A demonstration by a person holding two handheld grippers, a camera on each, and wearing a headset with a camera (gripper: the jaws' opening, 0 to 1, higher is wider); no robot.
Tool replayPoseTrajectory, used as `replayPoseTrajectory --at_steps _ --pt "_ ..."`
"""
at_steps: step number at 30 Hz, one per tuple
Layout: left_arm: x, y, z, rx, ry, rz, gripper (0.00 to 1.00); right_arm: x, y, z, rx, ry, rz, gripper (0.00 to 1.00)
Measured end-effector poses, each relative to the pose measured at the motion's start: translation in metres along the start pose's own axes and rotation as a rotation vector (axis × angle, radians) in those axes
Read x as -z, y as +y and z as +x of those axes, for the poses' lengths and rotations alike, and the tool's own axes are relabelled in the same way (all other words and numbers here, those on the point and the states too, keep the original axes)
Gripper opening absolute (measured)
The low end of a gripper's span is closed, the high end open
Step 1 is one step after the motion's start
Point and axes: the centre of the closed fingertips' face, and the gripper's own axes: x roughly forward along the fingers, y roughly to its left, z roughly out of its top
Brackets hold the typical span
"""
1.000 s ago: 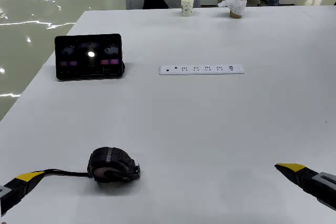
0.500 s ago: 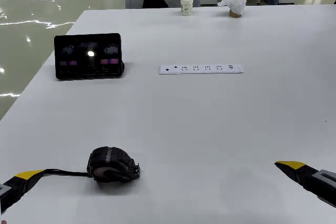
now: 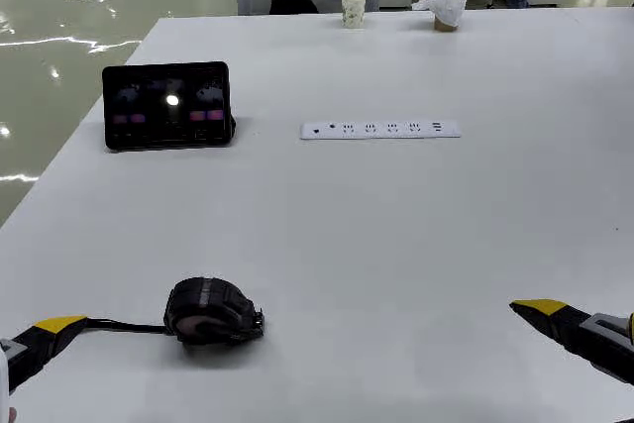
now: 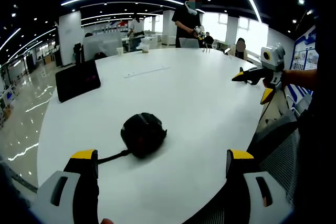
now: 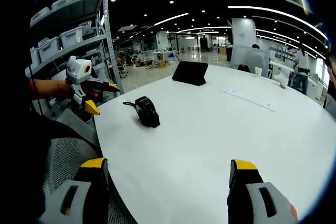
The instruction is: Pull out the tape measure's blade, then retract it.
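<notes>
L gripper (image 4: 161, 157) hovering low at near left, jaws gaping wide, R gripper (image 5: 168, 164) hovering low at near right, jaws also spreading wide, both pointing fwd w/ yellow tips leading, a hand (image 5: 59, 88) gripping the L one's handle

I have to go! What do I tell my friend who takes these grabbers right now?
Left gripper: open, jaws wide, just short of the tape measure, whose strap trails toward it.
Right gripper: open, empty, far off to the right.
Tape measure lies on the table, blade in.
Done: nothing yet.
To do: grip it, pull the blade out, retract it.
</notes>
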Motion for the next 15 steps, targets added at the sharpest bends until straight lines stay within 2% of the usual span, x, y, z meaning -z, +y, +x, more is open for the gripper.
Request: replayPoseTrajectory --at_steps 15 --pt "-0.003 0.005 0.014 0.033 0.029 0.036 0.99 0.000 -0.005 0.014 -0.042 0.045 -0.068 0.93"
